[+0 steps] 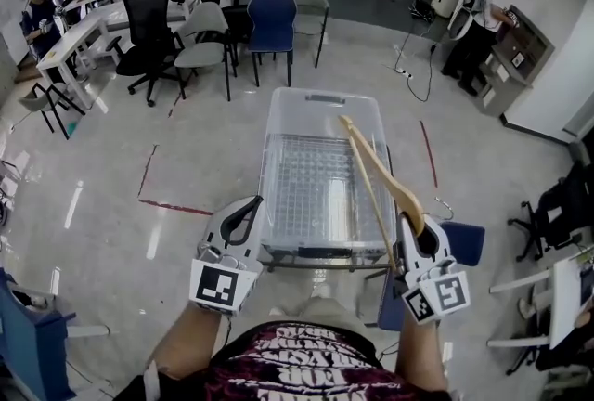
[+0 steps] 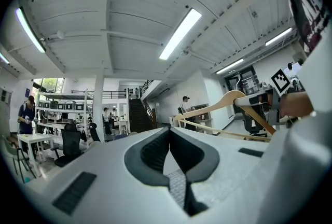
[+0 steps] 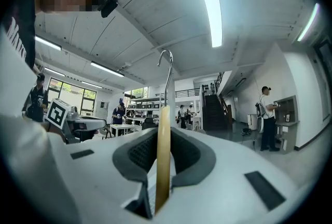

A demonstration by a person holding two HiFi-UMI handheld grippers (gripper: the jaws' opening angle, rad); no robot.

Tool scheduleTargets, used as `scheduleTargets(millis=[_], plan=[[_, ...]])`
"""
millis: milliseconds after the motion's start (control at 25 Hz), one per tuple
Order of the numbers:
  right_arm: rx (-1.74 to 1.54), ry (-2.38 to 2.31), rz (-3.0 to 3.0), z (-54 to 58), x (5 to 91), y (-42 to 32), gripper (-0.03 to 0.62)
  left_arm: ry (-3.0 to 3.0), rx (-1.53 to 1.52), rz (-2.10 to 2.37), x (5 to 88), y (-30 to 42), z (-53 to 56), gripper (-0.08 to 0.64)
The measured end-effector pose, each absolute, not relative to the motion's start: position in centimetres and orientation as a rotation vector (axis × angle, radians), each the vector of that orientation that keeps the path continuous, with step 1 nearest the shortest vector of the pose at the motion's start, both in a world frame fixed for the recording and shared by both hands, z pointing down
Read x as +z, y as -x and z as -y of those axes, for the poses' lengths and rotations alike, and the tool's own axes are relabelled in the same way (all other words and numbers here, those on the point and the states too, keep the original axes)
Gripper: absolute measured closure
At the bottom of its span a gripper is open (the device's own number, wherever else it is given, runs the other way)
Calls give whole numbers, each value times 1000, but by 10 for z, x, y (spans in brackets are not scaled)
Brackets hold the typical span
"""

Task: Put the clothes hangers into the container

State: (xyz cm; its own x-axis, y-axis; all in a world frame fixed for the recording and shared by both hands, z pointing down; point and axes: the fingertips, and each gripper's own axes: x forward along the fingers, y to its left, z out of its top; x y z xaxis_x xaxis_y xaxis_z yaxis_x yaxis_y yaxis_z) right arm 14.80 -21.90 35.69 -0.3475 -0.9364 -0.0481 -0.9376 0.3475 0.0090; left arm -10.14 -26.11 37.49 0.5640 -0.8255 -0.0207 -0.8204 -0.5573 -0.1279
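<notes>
- R gripper point(image 1: 413, 225): fingers closed narrow on a wooden clothes hanger point(image 1: 394, 181). In the right gripper view, the gripper point(image 3: 163, 135) has the wood point(image 3: 163, 155) running straight up between the pads, w/ the metal hook point(image 3: 167, 62) above it.
- Hanger sits at the far R side of the clear plastic container point(image 1: 278, 158). From the fingers it reaches out over the container's R part, one arm slanting towards the far end. Can't tell if it touches the rim.
- L gripper point(image 1: 252, 201): fingers together, nothing between them. It's just off the container's near L corner. In the left gripper view, the gripper point(image 2: 168, 132) has its pads meeting at the seam, w/ only the room beyond.
- Left gripper view also catches the hanger point(image 2: 228, 99) off to the R.
- Both grippers are held roughly level, either side of the container's near end.
- Container is long, see-through, w/ a ribbed bottom. It stands lengthways away from the person, on a glossy floor w/ red tape lines point(image 1: 162, 204).
- Beyond it: blue chair point(image 1: 272, 19), grey chair point(image 1: 204, 37), black office chair point(image 1: 147, 19).
- Far R: a person point(image 1: 483, 19) standing at a counter.
</notes>
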Motion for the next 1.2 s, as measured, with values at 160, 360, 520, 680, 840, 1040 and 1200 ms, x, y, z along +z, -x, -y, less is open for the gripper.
scheduleTargets(millis=[160, 360, 520, 680, 840, 1040, 1200], plan=[[5, 1756, -2561, 241, 367, -153, 531, 2627, -109, -1430, 380, 95, 275, 552], [-80, 1694, -2580, 286, 380, -155, 531, 2612, -135, -1487, 379, 95, 303, 552], [-126, 1652, -2597, 319, 391, -151, 531, 2619, -150, -1512, 385, 95, 327, 552], [-168, 1636, -2610, 349, 400, -157, 531, 2608, -151, -1526, 385, 87, 354, 552], [-208, 1641, -2627, 374, 414, -167, 532, 2627, -160, -1536, 393, 74, 375, 552], [-307, 1670, -2660, 407, 451, -175, 531, 2657, -166, -1545, 399, 64, 400, 552], [-460, 1670, -2696, 431, 501, -177, 531, 2673, -174, -1557, 409, 57, 413, 552]])
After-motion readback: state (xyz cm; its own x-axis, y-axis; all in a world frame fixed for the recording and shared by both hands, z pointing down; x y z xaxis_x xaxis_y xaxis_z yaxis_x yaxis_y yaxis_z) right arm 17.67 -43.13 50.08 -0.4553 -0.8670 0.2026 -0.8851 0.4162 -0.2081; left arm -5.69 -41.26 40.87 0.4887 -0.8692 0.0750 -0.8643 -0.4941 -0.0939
